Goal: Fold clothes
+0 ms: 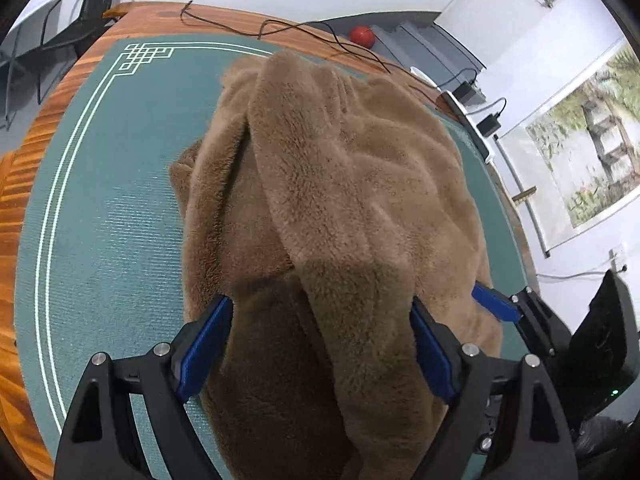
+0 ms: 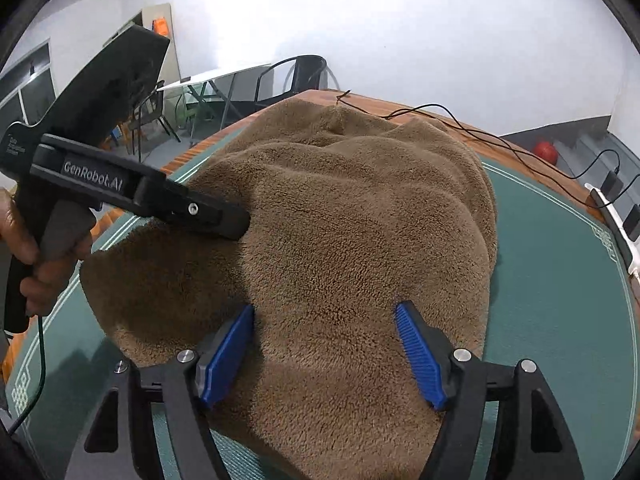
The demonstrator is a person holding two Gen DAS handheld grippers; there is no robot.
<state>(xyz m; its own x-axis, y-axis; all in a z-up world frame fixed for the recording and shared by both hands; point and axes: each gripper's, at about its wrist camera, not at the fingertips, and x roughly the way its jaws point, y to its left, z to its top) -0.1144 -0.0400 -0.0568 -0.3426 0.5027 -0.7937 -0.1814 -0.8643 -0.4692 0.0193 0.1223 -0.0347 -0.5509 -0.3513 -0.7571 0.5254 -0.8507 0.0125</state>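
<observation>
A brown fluffy garment (image 1: 340, 184) lies bunched in thick folds on the green mat (image 1: 108, 200). In the left wrist view my left gripper (image 1: 320, 303) stands wide open over its near end, with plush between the blue pads (image 1: 204, 348) but no squeeze showing. My right gripper (image 2: 325, 310) is open too, and the garment (image 2: 352, 216) spreads beneath and between its pads. In the right wrist view the left gripper (image 2: 238, 228), held by a hand (image 2: 38, 264), touches the cloth's left side. A blue right fingertip (image 1: 494, 303) shows at the garment's right edge.
The mat covers a wooden table (image 1: 36, 160). Black cables (image 1: 320, 36) run along its far edge. A white power strip (image 2: 616, 216) with plugs lies at the right. A red ball (image 1: 362, 35) sits on grey steps beyond. Chairs (image 2: 296, 76) stand behind the table.
</observation>
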